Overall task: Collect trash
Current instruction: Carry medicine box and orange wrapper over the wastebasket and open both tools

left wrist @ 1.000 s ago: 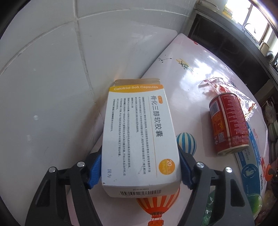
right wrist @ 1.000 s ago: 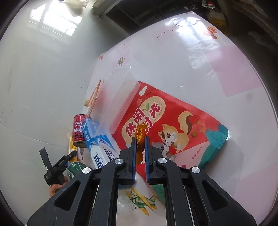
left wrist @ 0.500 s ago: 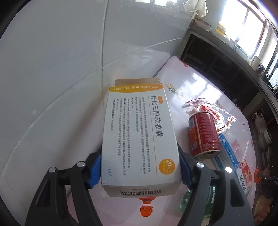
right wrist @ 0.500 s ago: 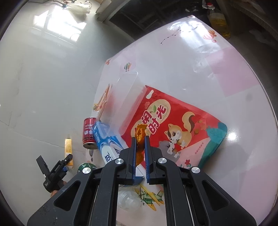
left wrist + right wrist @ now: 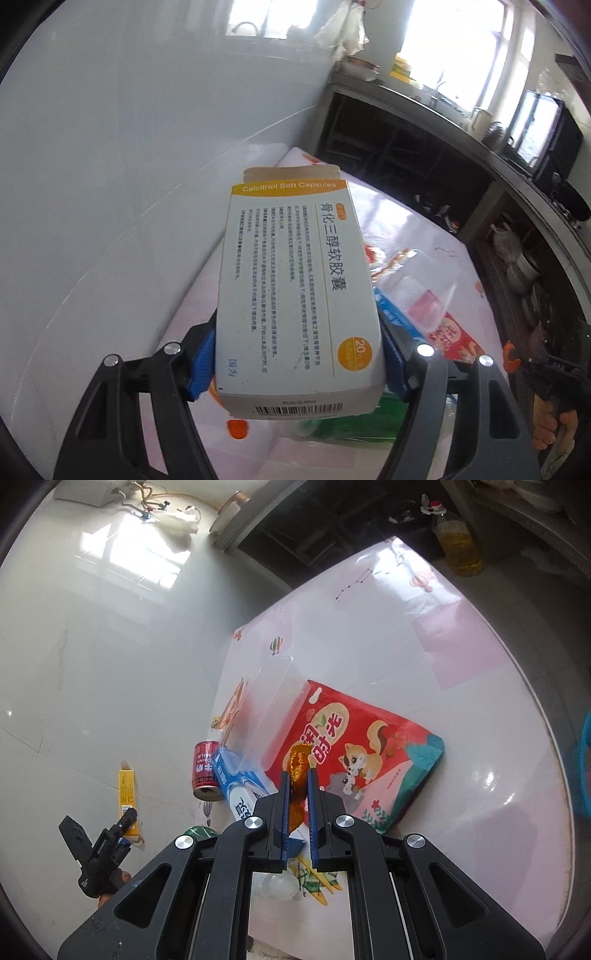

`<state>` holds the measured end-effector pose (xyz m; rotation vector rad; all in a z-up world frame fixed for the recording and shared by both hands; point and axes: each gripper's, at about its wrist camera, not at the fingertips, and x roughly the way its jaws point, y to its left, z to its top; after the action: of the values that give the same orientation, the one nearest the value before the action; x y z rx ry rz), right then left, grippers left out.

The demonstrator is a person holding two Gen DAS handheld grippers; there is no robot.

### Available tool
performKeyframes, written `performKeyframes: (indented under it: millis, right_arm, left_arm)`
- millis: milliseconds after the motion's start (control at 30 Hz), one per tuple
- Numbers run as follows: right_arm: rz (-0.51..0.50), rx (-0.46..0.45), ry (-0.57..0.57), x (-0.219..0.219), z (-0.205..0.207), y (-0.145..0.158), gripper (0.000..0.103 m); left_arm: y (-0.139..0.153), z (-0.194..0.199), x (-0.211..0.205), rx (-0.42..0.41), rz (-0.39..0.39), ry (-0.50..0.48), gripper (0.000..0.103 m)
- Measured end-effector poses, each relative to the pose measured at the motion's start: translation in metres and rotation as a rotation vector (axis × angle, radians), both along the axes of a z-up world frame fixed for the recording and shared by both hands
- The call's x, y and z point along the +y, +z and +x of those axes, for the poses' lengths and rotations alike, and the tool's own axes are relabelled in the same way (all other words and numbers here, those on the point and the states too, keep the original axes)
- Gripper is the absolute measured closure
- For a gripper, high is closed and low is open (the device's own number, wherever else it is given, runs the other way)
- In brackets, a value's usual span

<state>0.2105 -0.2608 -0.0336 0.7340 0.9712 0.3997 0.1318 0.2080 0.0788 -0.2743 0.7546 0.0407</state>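
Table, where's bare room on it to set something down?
Free: the pink table right of and beyond the red snack bag, out to the rim. Crowded: the wall side, where the can, blue pack and clear tray bunch.

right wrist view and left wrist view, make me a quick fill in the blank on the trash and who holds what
1. The left gripper is shut on the ____ box.
2. The right gripper pinches a crumpled ____ wrapper.
3. The red can lies on its ____ beside the blue carton.

Missing words: medicine; orange; side
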Motion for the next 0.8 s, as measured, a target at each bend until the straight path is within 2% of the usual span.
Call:
performKeyframes:
  millis: [133,267,467,567,633,733,800]
  right_arm:
    - [0.018,-0.020,-0.077,-0.034,-0.023,0.004,0.096]
    - [0.002,-0.033,-0.206,-0.084,-0.057,0.007,0.096]
    - [-0.042,0.032,-0.497,-0.185,-0.128,-0.016,0.096]
    - [-0.052,0.106,-0.631,-0.226,-0.159,-0.041,0.096]
    - [-0.036,0.145,-0.698,-0.248,-0.177,-0.059,0.096]
    - [-0.007,0.192,-0.776,-0.270,-0.194,-0.088,0.096]
    - [0.008,0.218,-0.819,-0.283,-0.201,-0.108,0.096]
  left_arm:
    - [0.020,0.014,-0.060,-0.035,-0.011,-0.174,0.033]
    - [0.033,0.029,-0.137,-0.048,-0.035,-0.385,0.033]
    - [0.029,0.048,-0.272,0.011,-0.045,-0.700,0.033]
    - [0.013,0.060,-0.342,0.085,-0.059,-0.821,0.033]
    - [-0.004,0.068,-0.392,0.147,-0.042,-0.898,0.033]
    - [-0.034,0.075,-0.454,0.281,-0.062,-0.997,0.033]
    - [-0.060,0.079,-0.495,0.389,-0.046,-1.038,0.033]
